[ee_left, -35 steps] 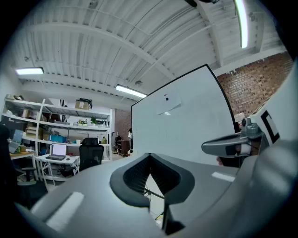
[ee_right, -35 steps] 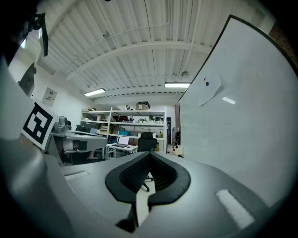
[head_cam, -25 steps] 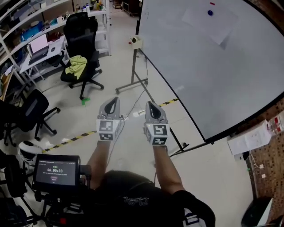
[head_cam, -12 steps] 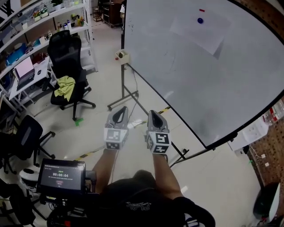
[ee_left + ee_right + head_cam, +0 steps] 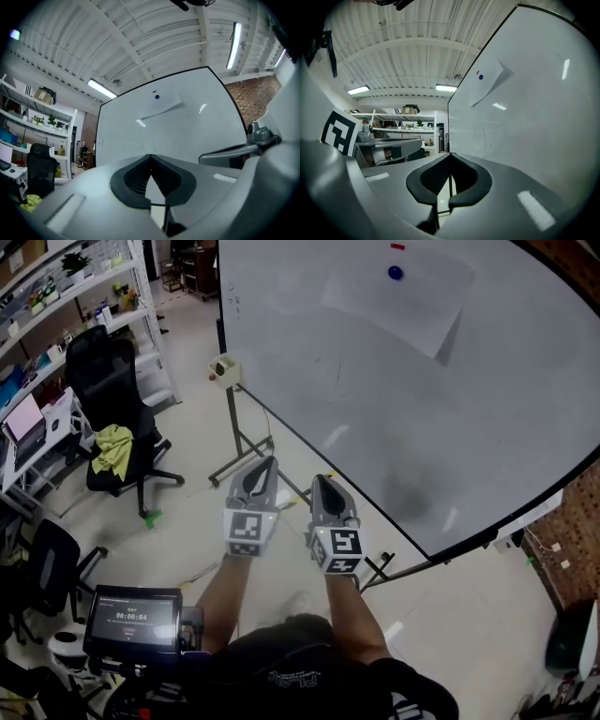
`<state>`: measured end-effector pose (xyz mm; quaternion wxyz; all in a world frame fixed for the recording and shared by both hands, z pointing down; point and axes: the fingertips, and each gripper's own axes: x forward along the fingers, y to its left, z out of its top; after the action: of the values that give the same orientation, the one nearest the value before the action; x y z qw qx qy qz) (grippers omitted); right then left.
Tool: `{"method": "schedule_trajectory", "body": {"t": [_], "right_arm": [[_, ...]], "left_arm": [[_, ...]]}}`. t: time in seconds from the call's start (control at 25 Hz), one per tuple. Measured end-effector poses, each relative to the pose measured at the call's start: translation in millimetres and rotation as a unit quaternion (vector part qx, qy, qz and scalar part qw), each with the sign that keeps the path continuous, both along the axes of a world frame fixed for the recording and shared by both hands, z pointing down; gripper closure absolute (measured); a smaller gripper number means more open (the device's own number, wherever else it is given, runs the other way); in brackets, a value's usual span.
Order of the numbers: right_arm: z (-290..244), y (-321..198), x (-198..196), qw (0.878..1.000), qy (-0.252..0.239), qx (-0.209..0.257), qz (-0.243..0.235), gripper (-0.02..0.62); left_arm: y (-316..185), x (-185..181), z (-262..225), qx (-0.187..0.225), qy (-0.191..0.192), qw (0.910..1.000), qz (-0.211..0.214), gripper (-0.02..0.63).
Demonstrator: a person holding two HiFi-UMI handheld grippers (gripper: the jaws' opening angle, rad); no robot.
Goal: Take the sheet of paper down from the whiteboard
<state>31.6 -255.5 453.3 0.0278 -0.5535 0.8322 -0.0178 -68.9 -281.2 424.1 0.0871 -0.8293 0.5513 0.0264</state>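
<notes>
A white sheet of paper (image 5: 398,296) hangs high on the whiteboard (image 5: 487,418), held by a blue magnet (image 5: 395,273); its lower right corner curls off the board. The sheet also shows in the left gripper view (image 5: 161,105) and the right gripper view (image 5: 485,84). My left gripper (image 5: 266,463) and right gripper (image 5: 320,482) are side by side in front of the board's lower edge, well below the sheet, both shut with nothing between the jaws. In each gripper view the jaw tips meet, left gripper (image 5: 150,157) and right gripper (image 5: 450,154).
The whiteboard's wheeled stand (image 5: 246,448) is just beyond the grippers. A black office chair (image 5: 108,395) with a yellow-green cloth (image 5: 113,448) stands left, by shelves (image 5: 84,296) and a desk. A small screen (image 5: 134,620) sits at my lower left. A brick wall (image 5: 577,531) lies right.
Both grippers have moved closer to the whiteboard and risen a little, staying shut. The board and its sheet now fill more of the head view, and the chair has slid left.
</notes>
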Motion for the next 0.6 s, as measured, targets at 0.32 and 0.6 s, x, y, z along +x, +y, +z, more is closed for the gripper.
{"method": "schedule_trajectory", "body": {"t": [0.32,0.6], "right_arm": [[-22.9,-99.0,77.0,0.998,-0.029,0.044,0.019,0.581],[-96.4,-93.1,101.0,0.995,-0.025,0.093,0.029,0.581]], "left_arm": [[-116.6,65.4,-47.6,0.064,-0.02,0.9974,0.027,0.604],[-126.3,101.3,-146.2,0.115,-0.018,0.9919,0.052,0.604]]}}
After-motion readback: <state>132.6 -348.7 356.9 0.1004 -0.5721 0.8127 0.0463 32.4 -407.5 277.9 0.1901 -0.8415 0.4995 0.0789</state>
